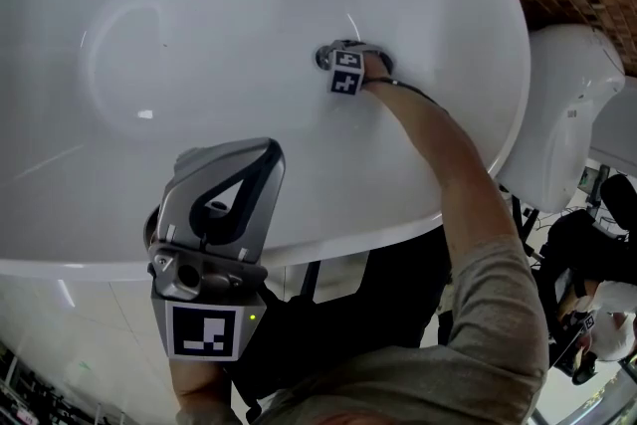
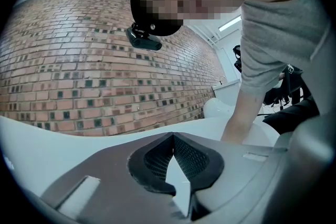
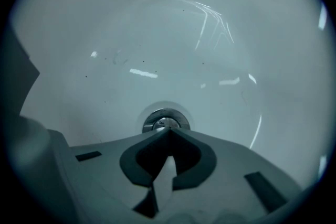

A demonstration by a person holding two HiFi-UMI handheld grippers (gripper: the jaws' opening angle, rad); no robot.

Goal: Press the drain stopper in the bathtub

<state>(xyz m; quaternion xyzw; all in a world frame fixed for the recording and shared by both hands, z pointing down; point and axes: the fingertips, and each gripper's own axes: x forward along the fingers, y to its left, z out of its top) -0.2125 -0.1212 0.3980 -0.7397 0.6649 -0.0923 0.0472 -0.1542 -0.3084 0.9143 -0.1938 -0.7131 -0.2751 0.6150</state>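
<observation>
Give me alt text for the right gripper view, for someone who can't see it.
The right gripper's tongs, shut tip to tip and empty, point straight at the chrome drain stopper in the floor of the white bathtub.

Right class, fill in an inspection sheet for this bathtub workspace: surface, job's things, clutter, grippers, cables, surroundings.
Surface: tub white and glossy, with a few dark specks.
Job's things: stopper chrome, seated in the tub floor.
Clutter: nothing seen.
Grippers: right gripper shut, tips at the stopper's near edge; left gripper shut, empty, by the tub's near rim.
Cables: thin dark lead along the right forearm.
Surroundings: brick wall; white fixture beside the tub.
</observation>
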